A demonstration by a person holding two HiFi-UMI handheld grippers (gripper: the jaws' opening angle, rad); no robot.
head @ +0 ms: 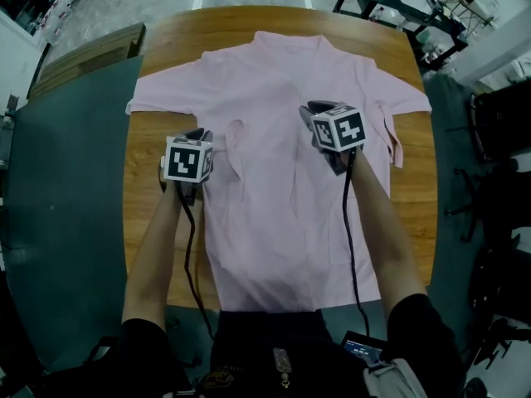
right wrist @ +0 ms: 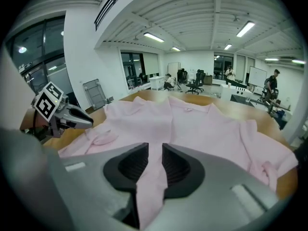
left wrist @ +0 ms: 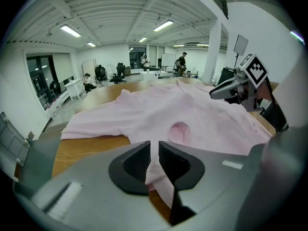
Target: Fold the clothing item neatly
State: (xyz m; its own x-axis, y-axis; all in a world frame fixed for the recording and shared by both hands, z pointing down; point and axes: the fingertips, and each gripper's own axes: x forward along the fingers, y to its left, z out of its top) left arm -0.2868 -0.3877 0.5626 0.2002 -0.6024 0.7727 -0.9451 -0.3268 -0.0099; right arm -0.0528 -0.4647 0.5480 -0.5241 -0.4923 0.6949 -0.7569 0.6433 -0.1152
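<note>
The pink shirt is being pinched by the left gripper and left loose between the right gripper's parted jaws; regripping seems needed.

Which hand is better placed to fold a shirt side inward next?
Probably left: the left gripper is clamped on the side edge of the pink shirt; the right gripper sits mid-shirt, jaws slightly apart.

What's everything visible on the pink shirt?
The pink shirt is pale, thin-looking cloth with short sleeves, its collar at the far end. It lies spread on the wooden table with mild wrinkles, the right sleeve crumpled and the hem at the near edge. The left gripper pinches a raised fold at its left side. The right gripper has cloth between jaws standing slightly apart.
</note>
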